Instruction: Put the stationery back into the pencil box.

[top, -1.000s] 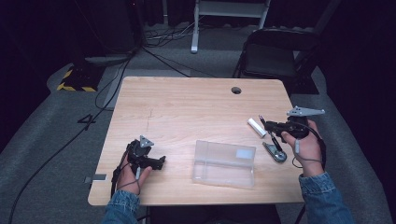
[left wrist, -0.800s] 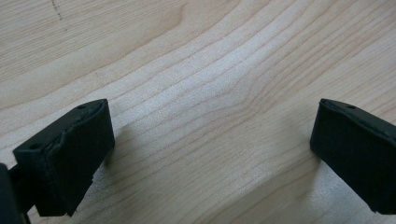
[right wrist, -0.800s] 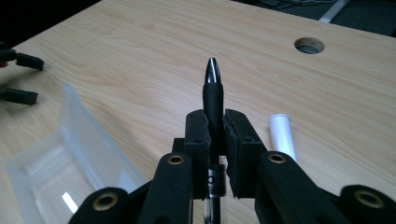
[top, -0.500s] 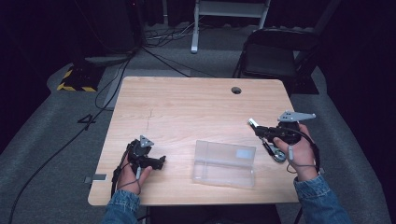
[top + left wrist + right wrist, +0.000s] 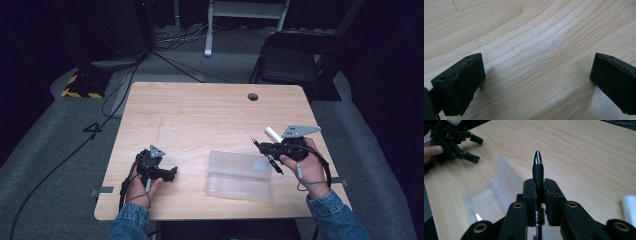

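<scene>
1. Right tool (image 5: 270,150) had shifted leftward since the earlier high-view frames, off the surface's right edge and toward the clear plastic box (image 5: 240,175); its jaw tips ended just past the box's right rim.
2. Left tool (image 5: 167,173) had not moved over the same span; it sat low on the surface (image 5: 200,115) near the front-left corner, jaws spread wide with nothing but bare wood between them, as the left gripper view showed.
3. Right tool was clamped narrow on a black pen (image 5: 538,173). In the right gripper view the pen ran straight out between the pads, silver tip forward, rear end tucked back into the tool body.
4. Box lay open on the surface in front of the person, between the two hands. Looked empty as far as could be told; clear plastic made that hard to confirm.
5. White cylinder (image 5: 273,133) lay on the surface just behind the right tool, untouched.
6. Progress, as a judgement: pickup of the pen was done, transfer toward the box about halfway. Pen was above or beside the box rim, not yet inside.
7. Left to do: position pen over the box, lower, release. White cylinder was probably next if it was also meant for the box. Left tool had no part so far; it may have been meant to steady the box.
</scene>
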